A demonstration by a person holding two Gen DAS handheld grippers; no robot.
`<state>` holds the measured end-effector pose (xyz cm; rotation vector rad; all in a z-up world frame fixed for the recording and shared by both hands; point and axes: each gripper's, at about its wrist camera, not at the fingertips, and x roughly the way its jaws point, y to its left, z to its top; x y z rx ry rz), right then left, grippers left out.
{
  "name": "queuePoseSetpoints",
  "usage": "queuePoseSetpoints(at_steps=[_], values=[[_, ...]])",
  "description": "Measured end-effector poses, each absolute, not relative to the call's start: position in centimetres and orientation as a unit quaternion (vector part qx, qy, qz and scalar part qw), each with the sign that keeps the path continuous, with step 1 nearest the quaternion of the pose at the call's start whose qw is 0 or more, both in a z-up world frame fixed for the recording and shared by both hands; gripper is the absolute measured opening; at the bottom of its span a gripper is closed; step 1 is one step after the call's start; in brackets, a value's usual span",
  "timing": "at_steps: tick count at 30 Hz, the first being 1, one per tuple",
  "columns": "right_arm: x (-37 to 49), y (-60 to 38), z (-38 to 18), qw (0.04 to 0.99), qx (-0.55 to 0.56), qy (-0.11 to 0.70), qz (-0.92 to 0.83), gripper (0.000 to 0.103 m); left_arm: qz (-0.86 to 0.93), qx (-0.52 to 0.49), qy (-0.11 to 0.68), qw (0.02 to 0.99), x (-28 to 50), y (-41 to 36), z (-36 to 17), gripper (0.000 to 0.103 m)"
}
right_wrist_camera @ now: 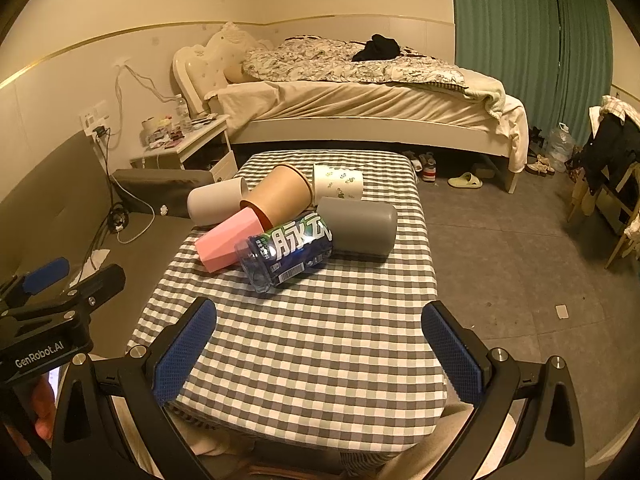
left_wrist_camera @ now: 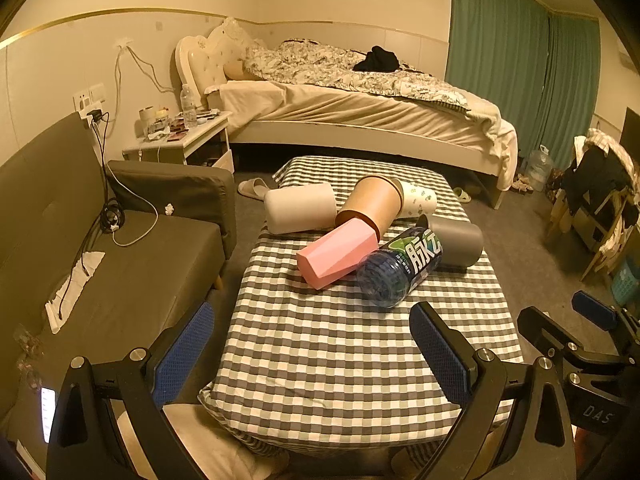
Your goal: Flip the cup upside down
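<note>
On the checked cloth of the low table (left_wrist_camera: 360, 360) a heap of cups lies tipped over. The faceted pink cup (left_wrist_camera: 338, 253) lies on its side, its rim poking into the mouth of the brown paper cup (left_wrist_camera: 372, 204) behind it. Left of the pink cup lies a smooth white cup (left_wrist_camera: 300, 210); to its right, touching, a ribbed blue plastic bottle (left_wrist_camera: 400, 266), then a matte grey cup (left_wrist_camera: 460, 242). A floral paper cup (right_wrist_camera: 338, 182) sits behind. The left gripper (left_wrist_camera: 312, 356) and right gripper (right_wrist_camera: 320, 350) both hover near the table's front edge, textured blue pads spread wide, holding nothing.
</note>
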<state>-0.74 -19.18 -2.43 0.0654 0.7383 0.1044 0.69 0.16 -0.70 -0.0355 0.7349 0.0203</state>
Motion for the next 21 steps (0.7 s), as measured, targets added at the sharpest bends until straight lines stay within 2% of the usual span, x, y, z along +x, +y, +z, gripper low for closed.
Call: queuePoseSetpoints(at_steps=[12, 21], values=[[1.5, -20.3, -2.1, 0.926, 0.039, 0.371, 0.064, 0.103, 0.020, -0.015, 0.381, 0.924, 3.2, -0.8, -0.9, 0.101], [7.6, -22.7, -0.3, 0.923, 0.012, 0.371, 0.104, 0.103, 0.036, -0.019, 0.394, 0.918, 7.9, -1.0, -0.5, 0.101]])
